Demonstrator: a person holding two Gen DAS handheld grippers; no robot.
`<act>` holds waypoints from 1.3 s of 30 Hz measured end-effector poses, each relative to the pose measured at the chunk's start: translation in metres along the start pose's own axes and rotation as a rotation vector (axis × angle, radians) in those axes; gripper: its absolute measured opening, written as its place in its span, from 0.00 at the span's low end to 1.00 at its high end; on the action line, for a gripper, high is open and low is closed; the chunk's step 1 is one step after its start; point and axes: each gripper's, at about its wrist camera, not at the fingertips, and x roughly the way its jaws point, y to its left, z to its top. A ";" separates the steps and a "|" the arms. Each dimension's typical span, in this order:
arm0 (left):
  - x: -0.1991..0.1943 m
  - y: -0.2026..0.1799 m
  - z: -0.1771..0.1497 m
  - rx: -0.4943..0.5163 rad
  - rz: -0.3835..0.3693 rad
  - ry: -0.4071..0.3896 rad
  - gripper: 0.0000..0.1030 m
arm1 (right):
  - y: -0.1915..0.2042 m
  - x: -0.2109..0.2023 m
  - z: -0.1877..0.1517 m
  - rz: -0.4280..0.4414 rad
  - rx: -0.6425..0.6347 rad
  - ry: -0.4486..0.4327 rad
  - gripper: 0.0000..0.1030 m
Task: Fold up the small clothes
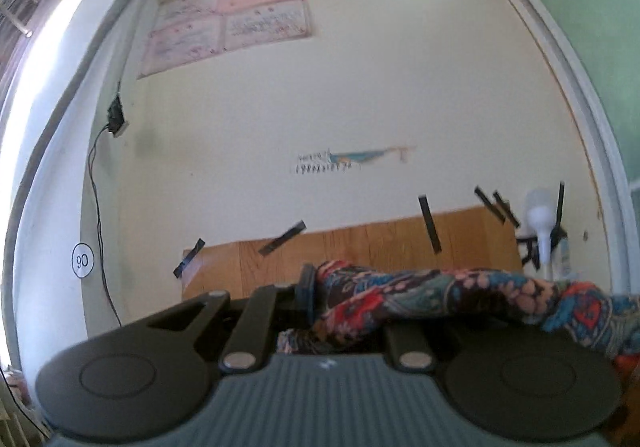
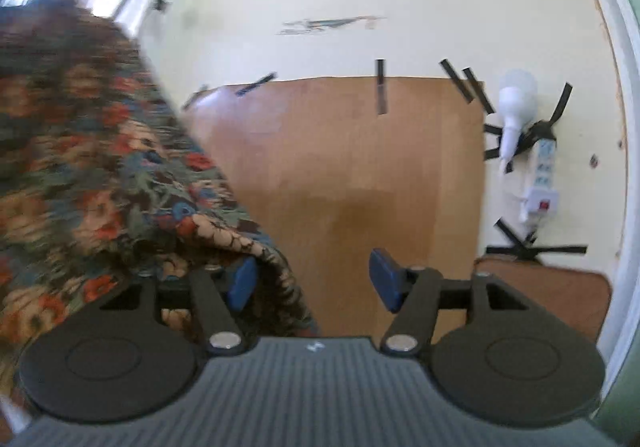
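Note:
A small garment (image 1: pixel 440 295) in a dark floral print of red, blue and pink stretches rightwards from my left gripper (image 1: pixel 320 295). That gripper is shut on one end of it, and the cloth hides its right finger. In the right wrist view the same garment (image 2: pixel 100 167) hangs blurred across the left side. Its lower edge curls past the left blue pad (image 2: pixel 242 283). My right gripper (image 2: pixel 314 283) stands open, its pads wide apart and not pressing on the cloth.
A wooden board (image 2: pixel 344 175) is fixed to the cream wall with black tape strips. To its right hang a white bulb (image 2: pixel 514 107) and a power strip (image 2: pixel 544 175), above a brown surface (image 2: pixel 560 295). A black cable (image 1: pixel 98 215) runs down the wall at the left.

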 end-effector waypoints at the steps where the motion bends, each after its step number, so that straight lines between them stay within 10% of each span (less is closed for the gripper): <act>1: 0.006 -0.003 -0.001 0.007 0.006 0.014 0.10 | 0.004 -0.014 -0.011 0.038 0.005 -0.014 0.69; 10: 0.052 -0.020 0.014 -0.046 0.092 0.097 0.10 | 0.066 -0.083 -0.025 0.585 -0.006 -0.071 0.82; 15: 0.065 -0.026 0.031 -0.137 0.122 0.128 0.10 | 0.108 -0.068 -0.034 0.626 -0.093 -0.039 0.84; 24: 0.073 -0.026 0.061 -0.213 0.205 0.094 0.09 | 0.113 -0.058 -0.046 0.464 0.082 -0.045 1.00; 25: 0.073 -0.022 0.063 -0.231 0.216 0.086 0.09 | 0.108 -0.049 -0.049 0.436 0.061 -0.034 0.95; 27: 0.069 -0.012 0.068 -0.260 0.231 0.067 0.09 | 0.103 -0.040 -0.051 0.386 0.017 0.036 0.15; 28: 0.066 -0.007 0.070 -0.265 0.234 0.058 0.09 | 0.092 -0.034 -0.046 0.363 0.028 0.088 0.08; 39: -0.001 0.051 0.109 -0.170 0.200 -0.074 0.09 | -0.088 -0.130 0.130 -0.113 0.114 -0.289 0.08</act>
